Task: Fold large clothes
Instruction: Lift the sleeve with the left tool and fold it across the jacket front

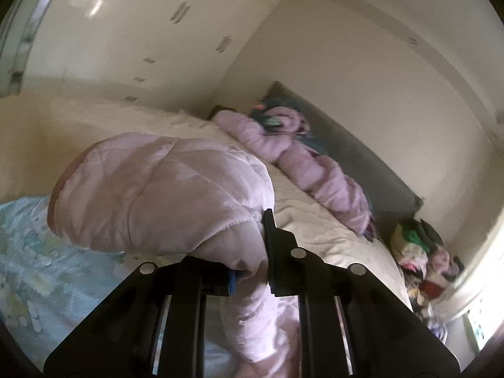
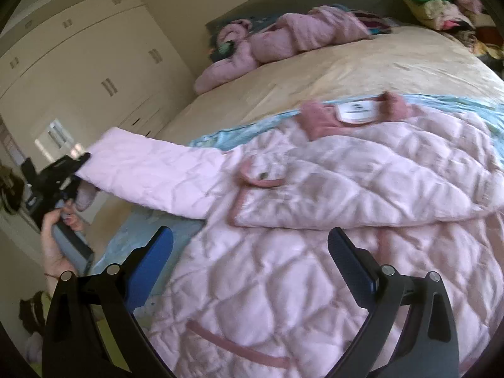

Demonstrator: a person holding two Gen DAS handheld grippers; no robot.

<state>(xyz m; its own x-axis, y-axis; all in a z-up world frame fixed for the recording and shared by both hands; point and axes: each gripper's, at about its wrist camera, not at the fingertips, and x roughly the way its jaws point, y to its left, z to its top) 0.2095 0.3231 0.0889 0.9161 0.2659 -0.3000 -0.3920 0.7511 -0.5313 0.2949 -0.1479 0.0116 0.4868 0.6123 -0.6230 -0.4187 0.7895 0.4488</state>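
Note:
A large pink quilted robe [image 2: 315, 226] lies spread on the bed, collar and white label [image 2: 357, 111] at the far side, a pocket [image 2: 261, 176] near the middle. Its left sleeve [image 2: 151, 173] is stretched out past the bed's edge. My left gripper [image 1: 252, 271] is shut on the sleeve's cuff [image 1: 163, 189], held up in the air; it also shows in the right wrist view [image 2: 72, 170], held by a hand. My right gripper [image 2: 250, 258] is open and empty, hovering over the robe's lower part.
A cream bedspread [image 2: 330, 66] covers the bed, with a light blue sheet [image 2: 220, 137] under the robe. Another pink garment [image 2: 283, 41] lies by the headboard. A pile of clothes [image 2: 447, 9] sits at the far right corner. White wardrobes [image 2: 94, 72] stand left.

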